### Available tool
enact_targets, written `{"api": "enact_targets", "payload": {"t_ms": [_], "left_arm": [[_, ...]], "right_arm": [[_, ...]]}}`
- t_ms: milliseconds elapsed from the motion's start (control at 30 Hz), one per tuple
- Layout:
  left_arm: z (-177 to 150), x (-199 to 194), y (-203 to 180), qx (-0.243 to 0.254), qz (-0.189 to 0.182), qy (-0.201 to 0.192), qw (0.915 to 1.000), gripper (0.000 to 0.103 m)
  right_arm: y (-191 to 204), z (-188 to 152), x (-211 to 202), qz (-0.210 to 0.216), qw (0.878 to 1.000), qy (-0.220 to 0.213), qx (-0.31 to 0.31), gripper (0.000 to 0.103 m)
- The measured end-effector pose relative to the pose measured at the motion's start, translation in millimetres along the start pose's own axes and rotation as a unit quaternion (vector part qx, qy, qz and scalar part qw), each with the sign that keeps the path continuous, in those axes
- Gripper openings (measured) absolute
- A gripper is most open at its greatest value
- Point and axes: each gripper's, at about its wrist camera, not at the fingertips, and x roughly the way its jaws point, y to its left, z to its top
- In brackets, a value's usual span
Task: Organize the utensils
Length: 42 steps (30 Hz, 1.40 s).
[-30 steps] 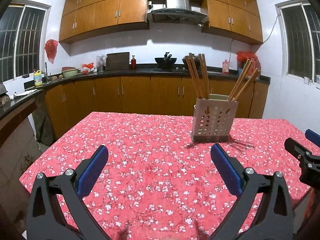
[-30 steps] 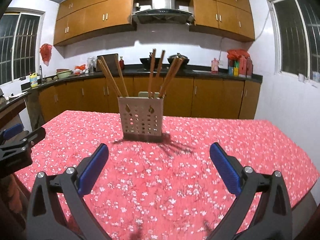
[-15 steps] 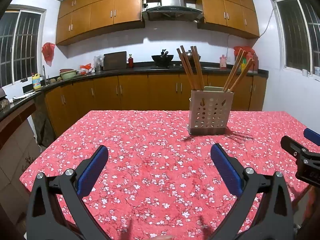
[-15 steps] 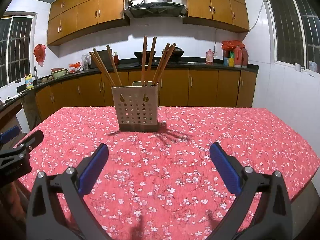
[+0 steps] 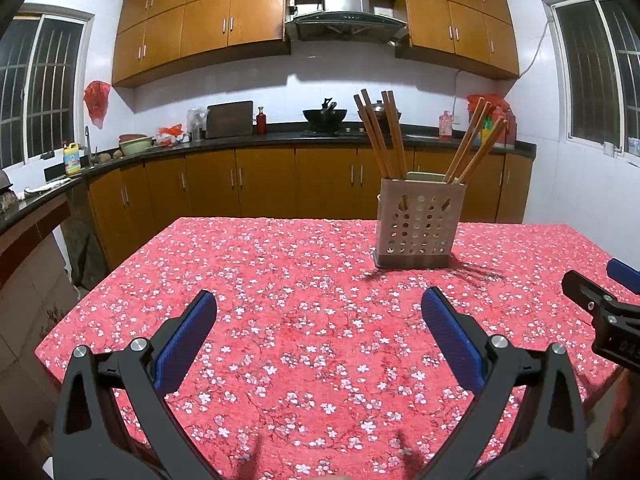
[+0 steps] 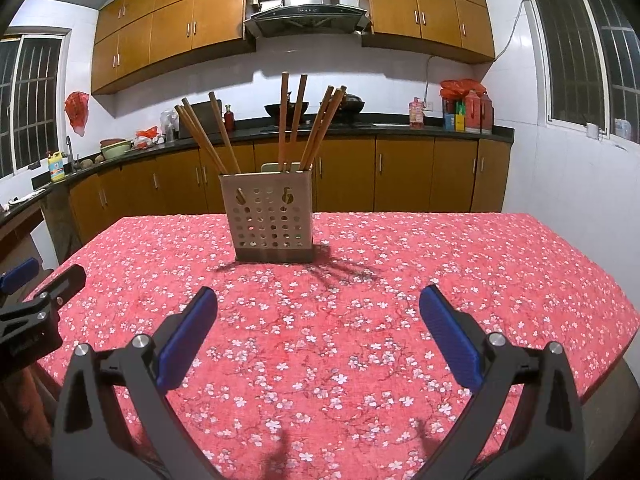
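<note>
While both level above the tablecloth (image 5: 320, 320), left gripper (image 5: 318, 312) jaws wide, right gripper (image 6: 318, 308) jaws wide

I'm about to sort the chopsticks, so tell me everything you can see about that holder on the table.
The holder is a pale, boxy caddy, plastic by its look, its front pierced with round holes and two keyhole slots, on a darker base. It stands upright on the red floral tablecloth. Wooden chopsticks lean out of it in separate clusters. Nothing else touches it.

Left gripper (image 5: 319, 314): fingers spread wide, blue pads (image 5: 185, 342) facing inward, holding nothing. Right gripper (image 6: 318, 312): equally wide apart, empty, pointing toward 12 o'clock; visible at 3 o'clock of the left one.
</note>
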Motion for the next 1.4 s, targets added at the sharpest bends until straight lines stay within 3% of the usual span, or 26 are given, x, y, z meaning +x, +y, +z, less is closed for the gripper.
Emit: {"api": "enact_targets", "payload": {"t_ms": [1400], "left_arm": [[-4.0, 4.0, 1.5, -0.001, -0.002, 0.005, 1.0000, 0.101]], "right_arm": [[0.2, -0.7, 1.2, 0.001, 1.000, 0.001, 0.003, 0.099]]}}
